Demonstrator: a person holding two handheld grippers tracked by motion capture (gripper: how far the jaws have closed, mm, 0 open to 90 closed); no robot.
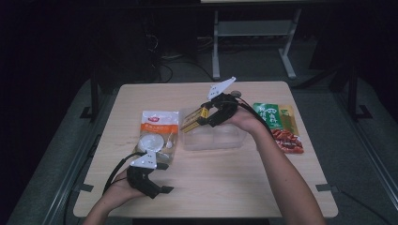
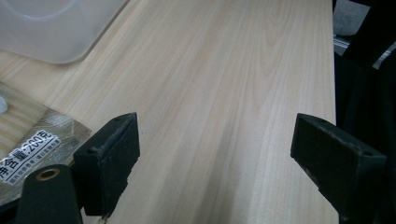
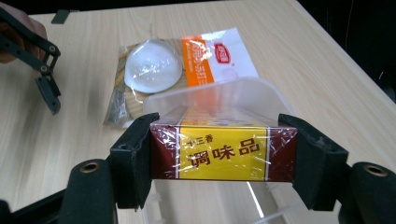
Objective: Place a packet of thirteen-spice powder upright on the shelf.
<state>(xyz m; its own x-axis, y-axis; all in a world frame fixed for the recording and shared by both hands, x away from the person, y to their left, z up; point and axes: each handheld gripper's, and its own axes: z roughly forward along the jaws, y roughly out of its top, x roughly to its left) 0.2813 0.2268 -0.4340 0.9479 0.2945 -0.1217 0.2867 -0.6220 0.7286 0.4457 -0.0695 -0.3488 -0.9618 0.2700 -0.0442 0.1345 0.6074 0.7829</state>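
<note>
With the right gripper (image 3: 223,154) pinching the box (image 3: 223,151) by its ends, lower it level into the clear tub (image 1: 213,138); the left gripper (image 2: 215,154), fingers spread, can steady the tub.

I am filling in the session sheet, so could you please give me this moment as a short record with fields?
Surface: wooden table
Right gripper: shut on the yellow and maroon box, held over the clear plastic container
Left gripper: open, nothing between its jaws, low over bare table near the front edge
White and orange pouch: flat on the table, left of the container
Green packet: flat, right of the container
Red packet: flat, just in front of the green one
</note>
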